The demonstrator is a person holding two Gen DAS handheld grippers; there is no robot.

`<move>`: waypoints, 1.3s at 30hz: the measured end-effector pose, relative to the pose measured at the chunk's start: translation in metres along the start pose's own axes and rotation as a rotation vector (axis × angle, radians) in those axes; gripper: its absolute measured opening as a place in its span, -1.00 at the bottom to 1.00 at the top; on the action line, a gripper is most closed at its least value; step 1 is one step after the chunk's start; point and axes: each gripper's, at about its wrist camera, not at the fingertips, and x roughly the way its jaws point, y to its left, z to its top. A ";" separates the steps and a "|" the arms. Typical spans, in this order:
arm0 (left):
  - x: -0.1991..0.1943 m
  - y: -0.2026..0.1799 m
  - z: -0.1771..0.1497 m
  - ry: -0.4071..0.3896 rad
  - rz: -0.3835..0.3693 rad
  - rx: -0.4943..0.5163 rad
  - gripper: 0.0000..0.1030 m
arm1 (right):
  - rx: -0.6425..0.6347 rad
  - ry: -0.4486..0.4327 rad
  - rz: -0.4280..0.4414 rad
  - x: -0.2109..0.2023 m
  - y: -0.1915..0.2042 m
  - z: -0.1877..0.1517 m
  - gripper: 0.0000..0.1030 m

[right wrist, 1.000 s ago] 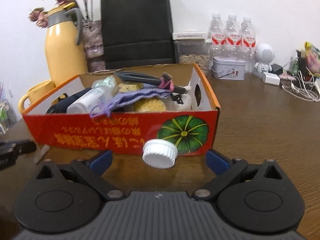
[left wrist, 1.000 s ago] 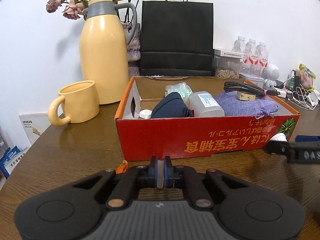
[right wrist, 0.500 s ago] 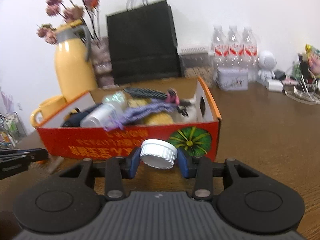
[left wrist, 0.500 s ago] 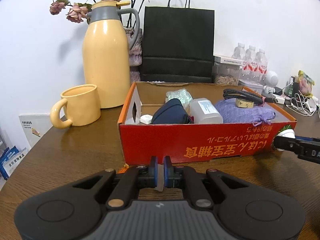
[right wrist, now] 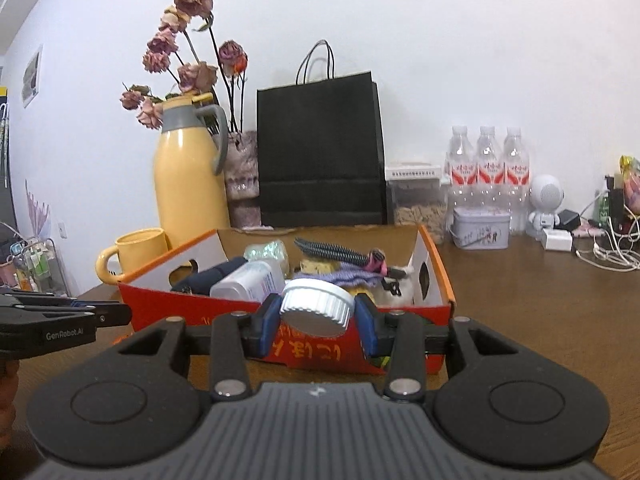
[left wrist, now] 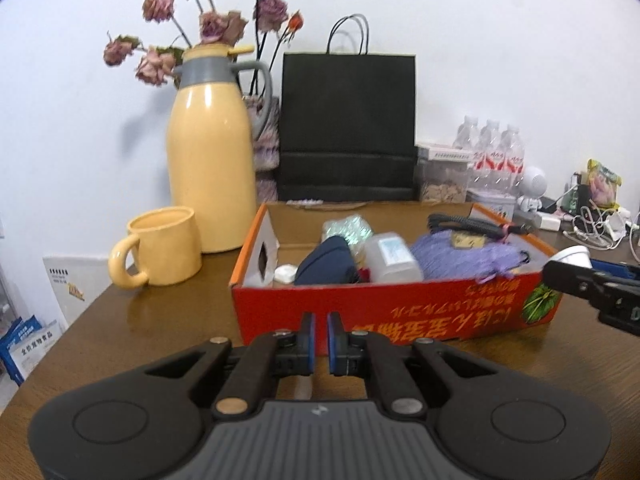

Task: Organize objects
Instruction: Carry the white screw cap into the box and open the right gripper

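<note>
Item: white cap (right wrist: pixel 317 307), ribbed rim, held by its sides in my right claw (right wrist: pixel 318 314), raised in front of the red box (right wrist: pixel 400 354) near wall. Probably light, stiff plastic; ribs should resist slipping. My left claw (left wrist: pixel 321 344): nearly closed, a narrow gap, nothing visibly held.

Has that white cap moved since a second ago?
Yes. The white cap, gripped in the right gripper, has gone up: it was low against the red box front, now it's at rim level.
</note>
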 end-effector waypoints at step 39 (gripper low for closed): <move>0.127 -0.002 0.100 -0.023 0.018 -0.071 -0.89 | 0.014 0.014 0.055 0.123 -0.008 0.060 -0.21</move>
